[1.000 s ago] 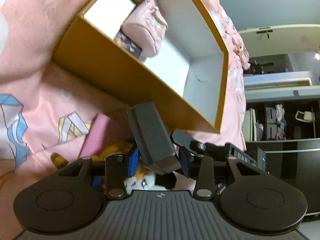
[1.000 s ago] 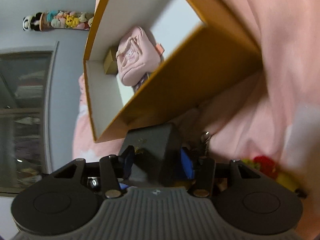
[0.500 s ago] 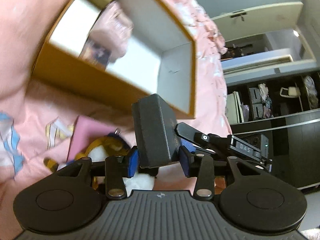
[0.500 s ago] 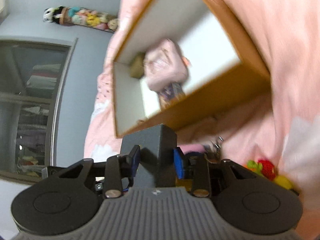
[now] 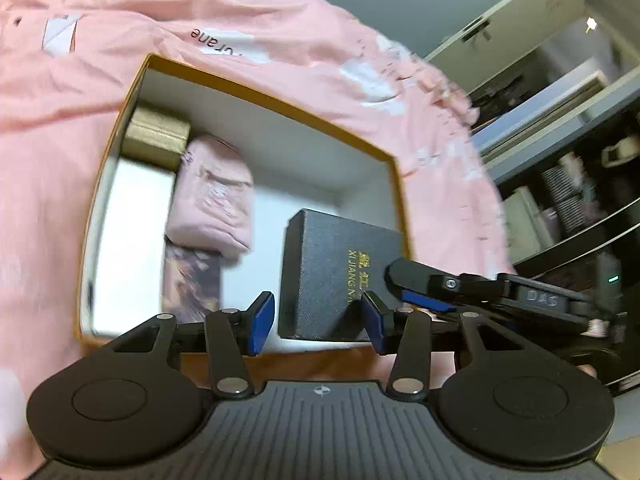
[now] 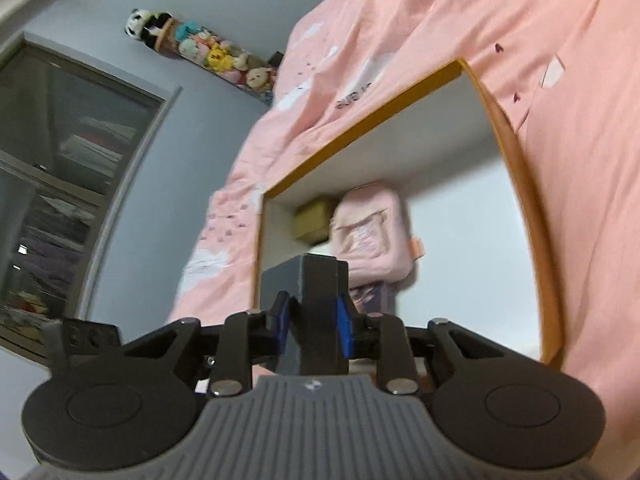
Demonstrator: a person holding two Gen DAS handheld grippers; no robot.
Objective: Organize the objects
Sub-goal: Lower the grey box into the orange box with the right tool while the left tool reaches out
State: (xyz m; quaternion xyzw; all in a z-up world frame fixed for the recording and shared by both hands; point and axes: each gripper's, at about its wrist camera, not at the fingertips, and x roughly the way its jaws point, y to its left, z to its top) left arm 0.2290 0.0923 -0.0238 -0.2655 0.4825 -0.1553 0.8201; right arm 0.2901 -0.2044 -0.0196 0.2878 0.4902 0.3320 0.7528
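Note:
A dark box with gold lettering (image 5: 336, 276) hangs over the near right part of an orange storage box (image 5: 256, 92) with white inside walls. My right gripper (image 6: 312, 322) is shut on this dark box (image 6: 314, 304); its fingers (image 5: 436, 284) reach in from the right in the left wrist view. My left gripper (image 5: 318, 322) is open around the dark box's near end, with a gap at its left pad (image 5: 262, 320). The orange box (image 6: 360, 128) holds a pink pouch (image 5: 214, 196), a gold box (image 5: 158, 136), a white box (image 5: 132, 240) and a patterned card (image 5: 192, 284).
The orange box rests on a pink bedsheet (image 5: 48, 152). Dark shelves (image 5: 572, 200) stand at the right in the left wrist view. A row of plush toys (image 6: 200, 46) sits on a ledge and a glass-door cabinet (image 6: 60, 184) stands at the left in the right wrist view.
Both grippers lifted the dark box up from beside the orange box and moved it over the box's inside. My left gripper's jaws have opened off the dark box.

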